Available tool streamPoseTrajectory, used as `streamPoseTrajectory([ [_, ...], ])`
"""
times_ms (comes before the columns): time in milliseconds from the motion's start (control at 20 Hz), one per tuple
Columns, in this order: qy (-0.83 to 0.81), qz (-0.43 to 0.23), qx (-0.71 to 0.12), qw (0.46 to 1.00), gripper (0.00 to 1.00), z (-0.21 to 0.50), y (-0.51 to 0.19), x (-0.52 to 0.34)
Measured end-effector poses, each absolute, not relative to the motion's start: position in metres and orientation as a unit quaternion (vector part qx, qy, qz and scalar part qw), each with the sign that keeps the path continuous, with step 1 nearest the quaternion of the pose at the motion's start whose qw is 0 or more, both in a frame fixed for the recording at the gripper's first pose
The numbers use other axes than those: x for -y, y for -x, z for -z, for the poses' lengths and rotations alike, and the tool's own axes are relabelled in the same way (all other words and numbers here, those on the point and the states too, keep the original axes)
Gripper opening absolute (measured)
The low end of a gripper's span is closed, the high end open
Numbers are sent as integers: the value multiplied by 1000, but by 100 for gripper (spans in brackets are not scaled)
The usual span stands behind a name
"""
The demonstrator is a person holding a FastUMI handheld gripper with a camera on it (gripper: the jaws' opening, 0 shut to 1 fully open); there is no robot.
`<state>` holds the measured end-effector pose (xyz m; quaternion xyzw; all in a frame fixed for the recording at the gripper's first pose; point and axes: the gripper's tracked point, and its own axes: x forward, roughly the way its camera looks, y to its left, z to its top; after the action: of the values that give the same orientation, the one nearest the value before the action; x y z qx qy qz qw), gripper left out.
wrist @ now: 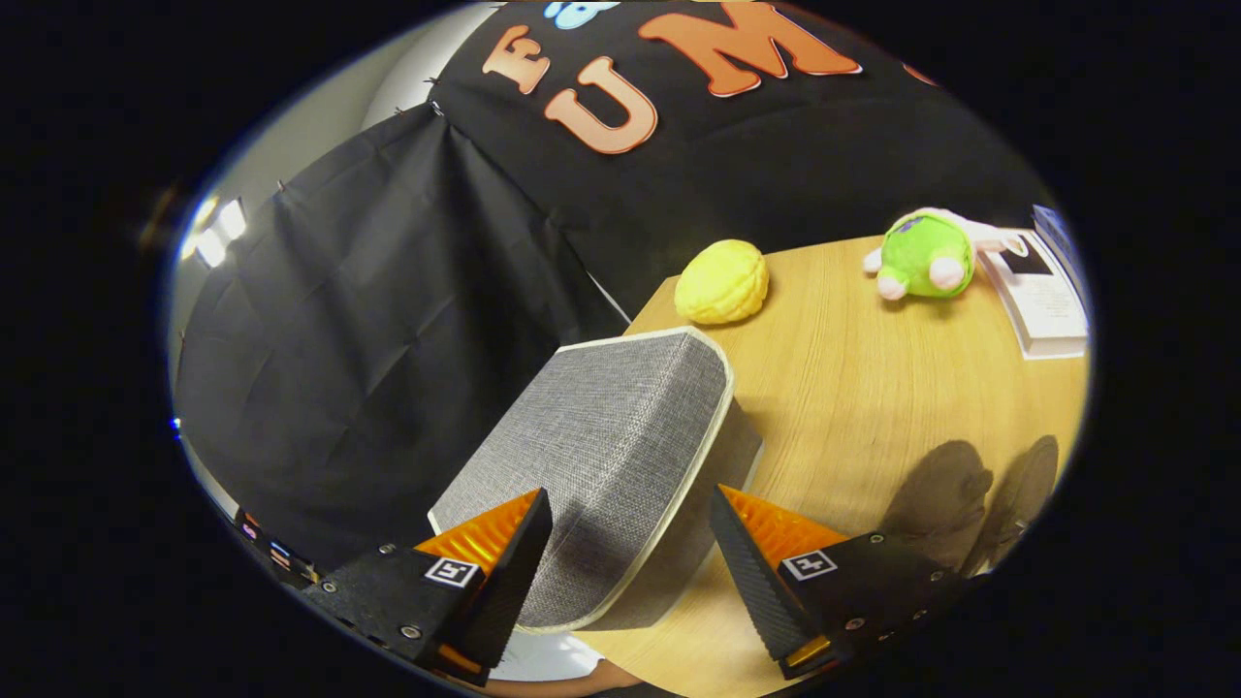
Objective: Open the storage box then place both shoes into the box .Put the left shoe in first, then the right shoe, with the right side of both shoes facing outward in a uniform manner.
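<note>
Right now my fingers [630,543] stand wide apart and grip nothing; one sits to either side of the near end of the storage box [620,456], and I cannot tell whether either one touches it. The storage box is grey woven fabric with a pale trim along its edges. Its lid is shut, and it lies on the near corner of the wooden table [873,388], reaching from between my fingers out ahead of them. Its broad top face tilts toward me and takes up most of the gap between my fingers.

Beyond the far end of the box, a yellow bumpy lemon-shaped toy [722,281] rests near the table's back edge, apart from the box. Further along that back edge sits a green plush toy [926,257] with pale pink feet, and just beside it, close enough that it may touch, lies a white flat book [1042,301] with a dark patch on its cover. Behind the table hangs the black cloth wall [388,320] of the booth.
</note>
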<state>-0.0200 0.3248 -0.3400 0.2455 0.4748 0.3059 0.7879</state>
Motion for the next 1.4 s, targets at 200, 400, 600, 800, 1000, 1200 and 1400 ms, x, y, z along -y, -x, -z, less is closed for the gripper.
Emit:
streamPoseTrajectory([
  [200, -294, -308, -480, 767, 97, 347, 18, -327],
  [400, -349, -312, -484, 739, 97, 353, 11, -341],
  [600, -403, -315, -489, 707, 94, 359, 17, -346],
  [800, -407, -310, -491, 705, 80, 356, 12, -348],
  [1000, -381, -301, -483, 728, 71, 348, 1, -336],
  [1200, -379, -288, -464, 747, 36, 337, -9, -317],
  [1400, -388, -283, -460, 747, 14, 324, -13, -319],
])
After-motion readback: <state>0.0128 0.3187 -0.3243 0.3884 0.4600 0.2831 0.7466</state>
